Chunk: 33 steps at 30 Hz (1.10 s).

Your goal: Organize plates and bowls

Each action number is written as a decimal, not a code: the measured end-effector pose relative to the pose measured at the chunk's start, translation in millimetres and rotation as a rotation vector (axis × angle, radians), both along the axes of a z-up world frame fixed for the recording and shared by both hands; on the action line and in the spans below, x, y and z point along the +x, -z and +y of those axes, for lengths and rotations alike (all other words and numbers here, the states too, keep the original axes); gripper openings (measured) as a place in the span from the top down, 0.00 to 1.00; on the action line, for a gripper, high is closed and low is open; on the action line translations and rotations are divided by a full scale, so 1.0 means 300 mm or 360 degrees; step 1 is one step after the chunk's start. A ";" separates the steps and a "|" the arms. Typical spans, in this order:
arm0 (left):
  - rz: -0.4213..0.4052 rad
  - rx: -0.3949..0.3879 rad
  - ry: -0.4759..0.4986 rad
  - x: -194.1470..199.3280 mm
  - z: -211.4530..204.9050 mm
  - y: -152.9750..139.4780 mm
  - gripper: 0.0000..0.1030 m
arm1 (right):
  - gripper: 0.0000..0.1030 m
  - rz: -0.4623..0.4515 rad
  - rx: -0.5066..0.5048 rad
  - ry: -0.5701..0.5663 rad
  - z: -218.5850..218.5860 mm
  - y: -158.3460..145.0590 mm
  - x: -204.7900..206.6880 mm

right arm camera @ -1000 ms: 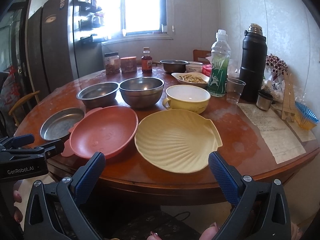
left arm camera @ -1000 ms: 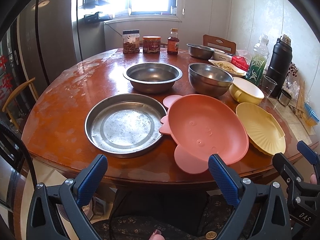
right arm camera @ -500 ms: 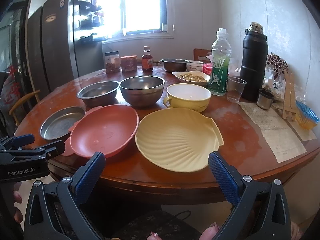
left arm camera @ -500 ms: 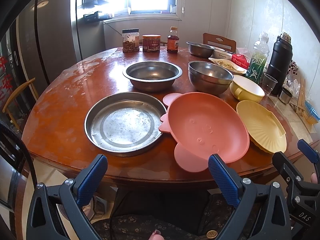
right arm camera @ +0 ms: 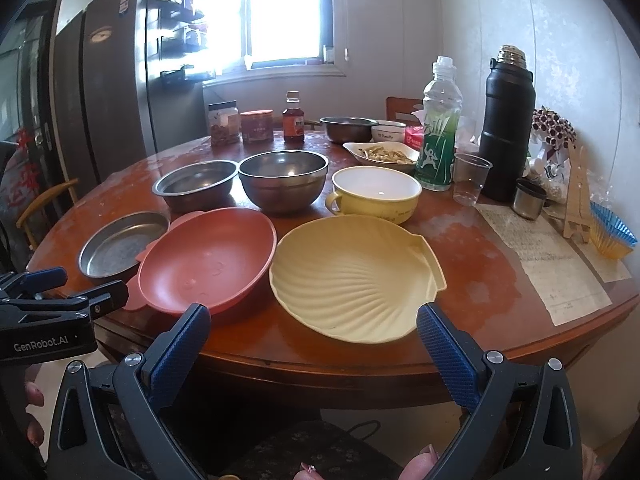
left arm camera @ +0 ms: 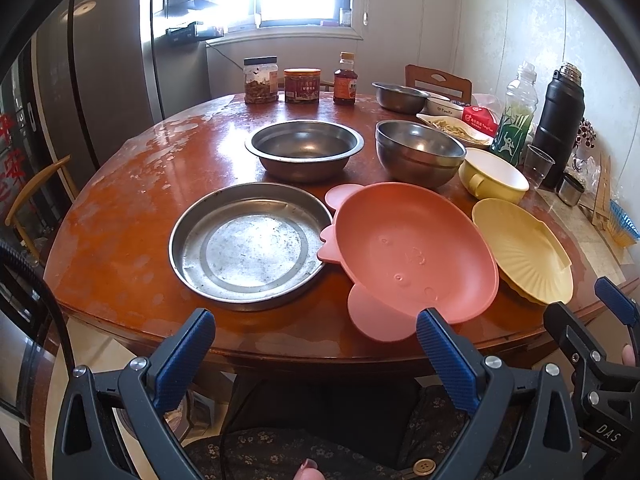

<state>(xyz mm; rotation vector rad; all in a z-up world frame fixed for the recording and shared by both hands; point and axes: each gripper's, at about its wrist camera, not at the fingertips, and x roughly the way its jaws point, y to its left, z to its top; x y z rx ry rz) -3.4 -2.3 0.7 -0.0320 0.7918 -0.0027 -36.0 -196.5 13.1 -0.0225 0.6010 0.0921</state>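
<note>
Right now both of my tools hang short of the near edge of the round wooden table (left arm camera: 120, 216), each spread wide with nothing between its blue pads — my left tool (left arm camera: 316, 336) faces the steel plate (left arm camera: 248, 246) and the pink plate (left arm camera: 412, 252), my right tool (right arm camera: 314, 330) faces the yellow shell plate (right arm camera: 354, 276). These three plates sit in a row along the near side: steel at the left, pink in the middle with its rim reaching over the steel plate's edge, shell plate just beside it on the right. Behind them stand a shallow steel bowl (left arm camera: 304, 150), a deeper steel bowl (left arm camera: 420, 152) and a yellow bowl (right arm camera: 376, 194) with a white inside — all upright and apart from one another.
</note>
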 end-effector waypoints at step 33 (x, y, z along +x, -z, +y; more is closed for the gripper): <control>0.0029 -0.0045 0.0215 0.002 -0.159 -0.041 0.01 | 0.00 -0.0064 0.0032 0.0121 -0.120 -0.039 -0.007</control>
